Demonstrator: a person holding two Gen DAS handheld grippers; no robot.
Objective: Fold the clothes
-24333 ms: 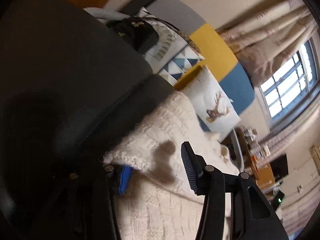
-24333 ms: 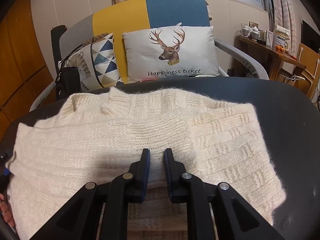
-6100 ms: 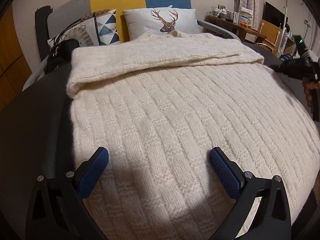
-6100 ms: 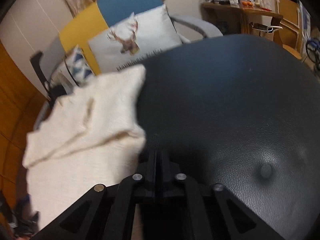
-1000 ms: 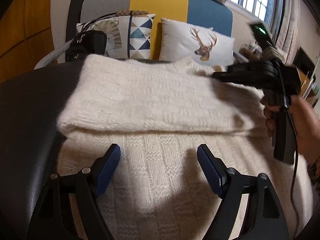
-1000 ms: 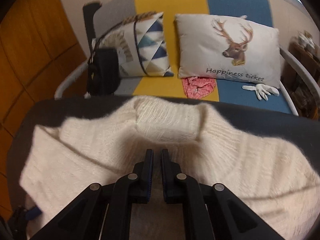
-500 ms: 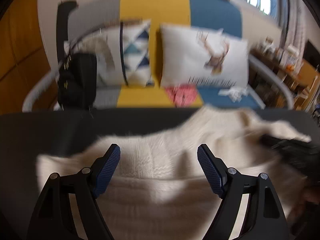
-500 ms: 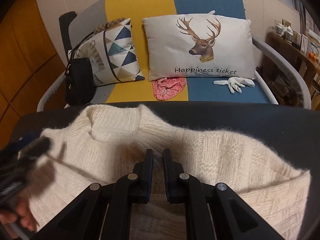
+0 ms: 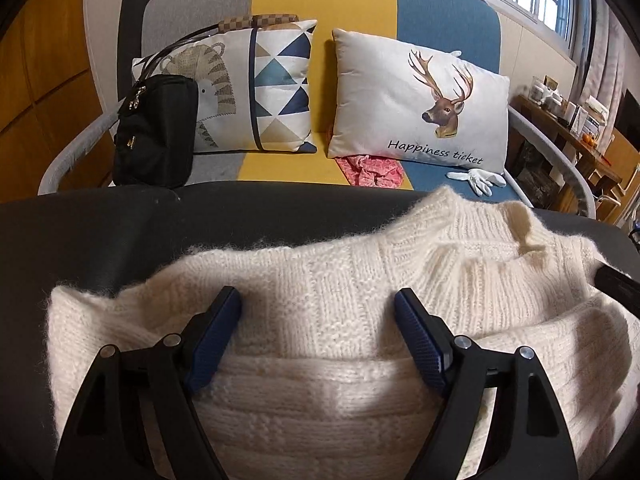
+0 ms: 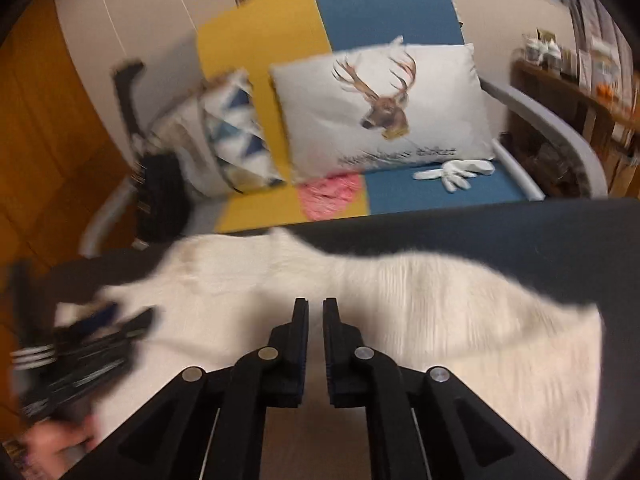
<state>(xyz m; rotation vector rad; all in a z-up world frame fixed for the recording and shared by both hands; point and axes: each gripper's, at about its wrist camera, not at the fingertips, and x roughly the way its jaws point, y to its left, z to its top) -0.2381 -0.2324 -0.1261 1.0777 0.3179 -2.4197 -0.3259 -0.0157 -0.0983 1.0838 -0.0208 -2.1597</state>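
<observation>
The cream sweater point(image 9: 340, 292) lay doubled over itself on the near part of the dark table point(image 9: 100, 232), collar far right, so folding looked well advanced, the left gripper point(image 9: 318, 312) spread wide above it and the right gripper point(image 10: 315, 320) nearly together, seemingly empty in the blur.

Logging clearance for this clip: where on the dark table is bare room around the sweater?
Bare table lies left of and behind the sweater, up to the sofa. The sofa seat is crowded with bag, pillows, glove.
</observation>
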